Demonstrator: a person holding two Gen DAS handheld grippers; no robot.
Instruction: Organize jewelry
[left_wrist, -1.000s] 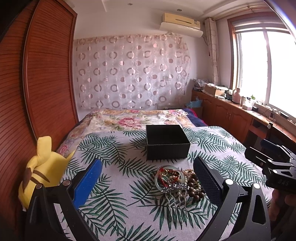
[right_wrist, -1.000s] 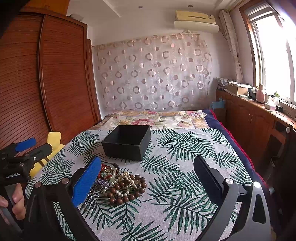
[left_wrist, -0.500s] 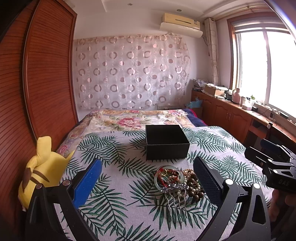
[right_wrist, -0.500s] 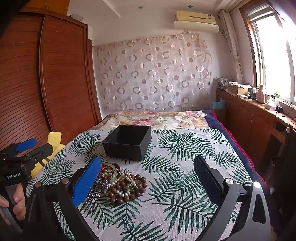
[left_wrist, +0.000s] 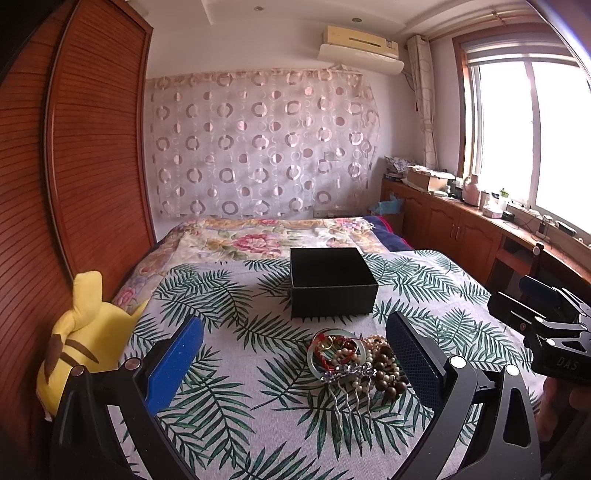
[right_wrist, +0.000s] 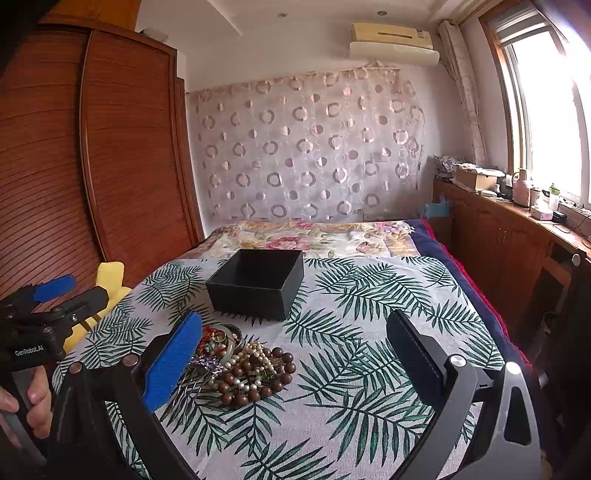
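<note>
Jewelry (left_wrist: 354, 360) heaped at lower centre of the left wrist frame, on a palm-print bedspread (left_wrist: 236, 398). Left gripper (left_wrist: 294, 343) spread wide, holding nothing, hovering short of the pile; right gripper (right_wrist: 294, 343) likewise spread wide and unladen, pile (right_wrist: 243, 363) beside its blue finger at lower left. Hair comb (left_wrist: 349, 391) nearest the camera, wooden beads (right_wrist: 255, 384) and bangle (left_wrist: 321, 354) tangled together. Open black box (left_wrist: 332, 282) just beyond, mid-frame, apparently set close for short transfers. Yellow plush toy (left_wrist: 85, 339) at left edge.
</note>
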